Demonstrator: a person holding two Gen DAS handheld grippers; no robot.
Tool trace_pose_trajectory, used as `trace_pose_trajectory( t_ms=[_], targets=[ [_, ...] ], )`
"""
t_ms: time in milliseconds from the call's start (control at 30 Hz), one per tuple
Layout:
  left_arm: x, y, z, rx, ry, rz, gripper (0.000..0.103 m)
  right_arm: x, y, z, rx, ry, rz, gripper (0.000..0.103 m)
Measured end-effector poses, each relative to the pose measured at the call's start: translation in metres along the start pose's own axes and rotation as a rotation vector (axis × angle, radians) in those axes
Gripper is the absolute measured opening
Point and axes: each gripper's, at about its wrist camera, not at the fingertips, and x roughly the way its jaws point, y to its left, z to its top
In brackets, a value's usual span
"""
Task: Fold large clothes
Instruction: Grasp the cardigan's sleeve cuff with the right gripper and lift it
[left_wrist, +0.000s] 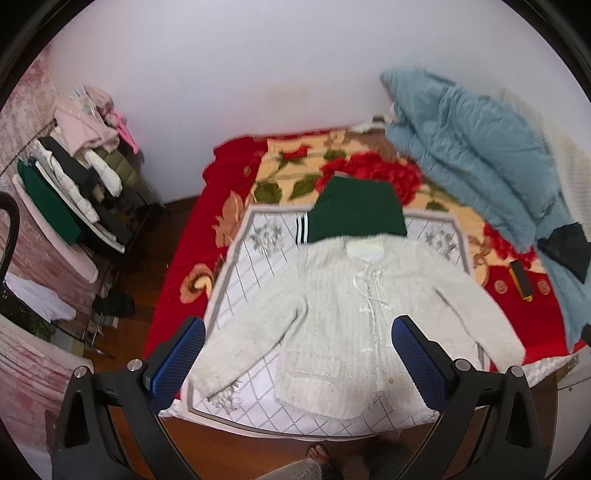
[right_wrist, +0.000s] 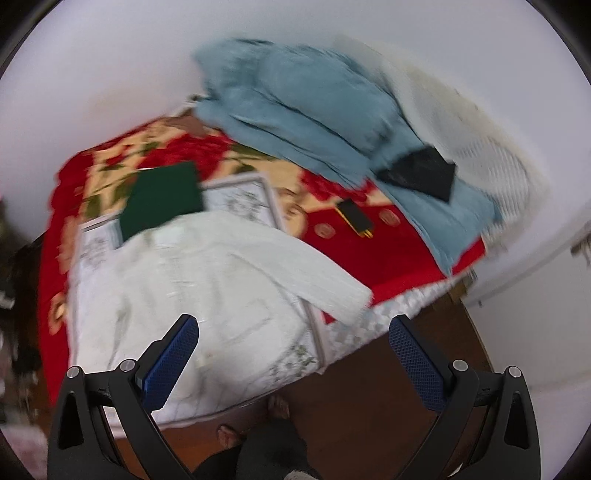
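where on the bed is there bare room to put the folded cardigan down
Bare red blanket runs along the left edge, beside the white mat. A smaller red patch lies between the cardigan sleeve and the black-and-yellow object. The far right is crowded by the blue quilt; the folded green garment takes the spot above the collar. Both grippers are open.

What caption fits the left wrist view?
Open left gripper above a white fuzzy cardigan spread flat on the bed.

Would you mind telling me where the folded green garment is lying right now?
The folded green garment lies on the bed, just beyond the collar of the spread white cardigan, partly on the white patterned sheet. In the right wrist view it sits upper left of centre.
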Motion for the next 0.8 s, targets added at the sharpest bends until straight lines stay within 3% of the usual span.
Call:
trace_pose_trajectory(
  t_ms=[133, 267, 433, 533, 633, 800],
  targets=[
    [0.059, -0.035, 0.002, -0.007, 0.073, 0.060, 0.103, 0.106, -0.054, 0.016, 0.166, 0.124, 0.014, 0.093],
    [0.109, -0.069, 0.007, -0.013, 0.150, 0.105, 0.103, 0.211, -0.116, 0.025, 0.329, 0.220, 0.074, 0.091],
    [0.187, -0.120, -0.003, 0.004, 0.259, 0.132, 0.103, 0.330, -0.165, 0.019, 0.395, 0.312, 0.050, 0.091],
    [0.234, -0.154, -0.019, 0.033, 0.324, 0.134, 0.103, 0.400, -0.199, 0.001, 0.478, 0.380, 0.051, 0.091],
    [0.284, -0.189, -0.042, 0.082, 0.387, 0.124, 0.103, 0.462, -0.230, -0.037, 0.651, 0.458, 0.077, 0.091],
    [0.333, -0.228, -0.071, 0.117, 0.473, 0.072, 0.103, 0.519, -0.230, -0.099, 0.886, 0.590, 0.216, 0.091]
  ],
)
